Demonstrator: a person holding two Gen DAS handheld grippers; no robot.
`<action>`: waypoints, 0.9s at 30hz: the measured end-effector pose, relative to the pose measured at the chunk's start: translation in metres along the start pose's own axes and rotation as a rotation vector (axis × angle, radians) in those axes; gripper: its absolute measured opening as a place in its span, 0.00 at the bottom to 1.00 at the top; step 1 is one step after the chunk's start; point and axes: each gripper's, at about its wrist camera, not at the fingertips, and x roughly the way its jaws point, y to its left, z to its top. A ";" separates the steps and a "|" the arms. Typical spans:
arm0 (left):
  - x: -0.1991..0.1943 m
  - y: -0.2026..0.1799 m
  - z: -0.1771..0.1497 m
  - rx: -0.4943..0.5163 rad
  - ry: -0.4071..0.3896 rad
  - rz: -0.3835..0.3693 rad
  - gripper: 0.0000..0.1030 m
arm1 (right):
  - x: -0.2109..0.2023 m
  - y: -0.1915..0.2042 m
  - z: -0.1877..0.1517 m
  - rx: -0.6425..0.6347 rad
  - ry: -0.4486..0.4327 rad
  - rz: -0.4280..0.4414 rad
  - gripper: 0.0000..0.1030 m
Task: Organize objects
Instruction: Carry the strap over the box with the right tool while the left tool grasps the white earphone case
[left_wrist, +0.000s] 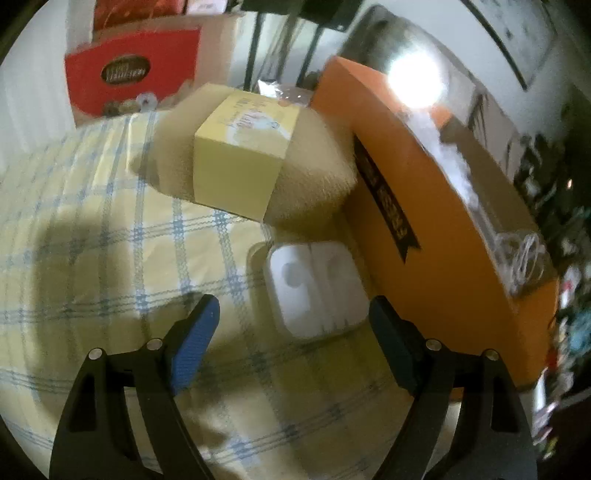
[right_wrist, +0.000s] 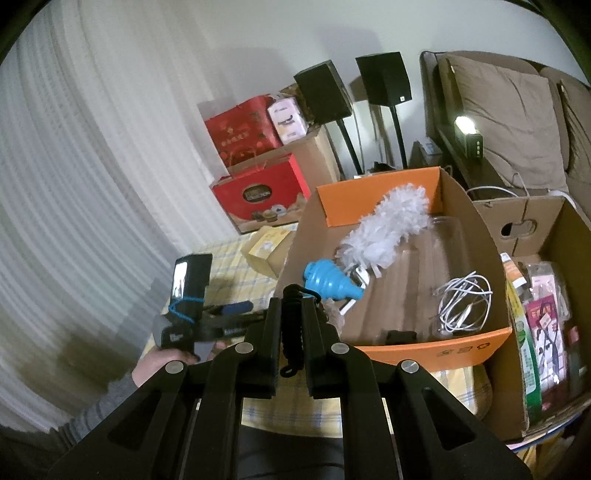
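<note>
In the left wrist view a white plastic case (left_wrist: 314, 288) with two round hollows lies on the yellow checked cloth (left_wrist: 110, 229). My left gripper (left_wrist: 293, 306) stands open just short of it, blue pads on either side. Behind it lies a tan sponge (left_wrist: 321, 173) in a yellow paper sleeve. The orange box (left_wrist: 436, 229) stands to the right. In the right wrist view my right gripper (right_wrist: 293, 299) is shut on a black coiled cord (right_wrist: 293, 328), above the near left corner of the orange box (right_wrist: 436, 354). Inside lie a white duster (right_wrist: 384, 225), a blue funnel (right_wrist: 328, 280) and a white cable (right_wrist: 461, 302).
Red gift boxes (right_wrist: 258, 192) and a brown carton stand at the back by the curtain. A second cardboard box (right_wrist: 554, 236) with packets sits right of the orange one. Black speakers on stands (right_wrist: 384, 77) and a sofa cushion (right_wrist: 509, 118) are behind. A hand (right_wrist: 159, 362) holds the left gripper.
</note>
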 end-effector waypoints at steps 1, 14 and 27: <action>-0.002 -0.004 -0.003 0.034 -0.010 -0.001 0.78 | 0.001 0.000 0.000 0.001 0.001 0.002 0.09; -0.002 -0.046 -0.017 0.360 -0.047 0.096 0.78 | 0.003 0.001 -0.004 0.014 0.007 -0.001 0.09; 0.013 -0.026 -0.009 0.237 -0.049 0.116 0.78 | 0.002 0.001 -0.002 0.014 0.001 -0.006 0.09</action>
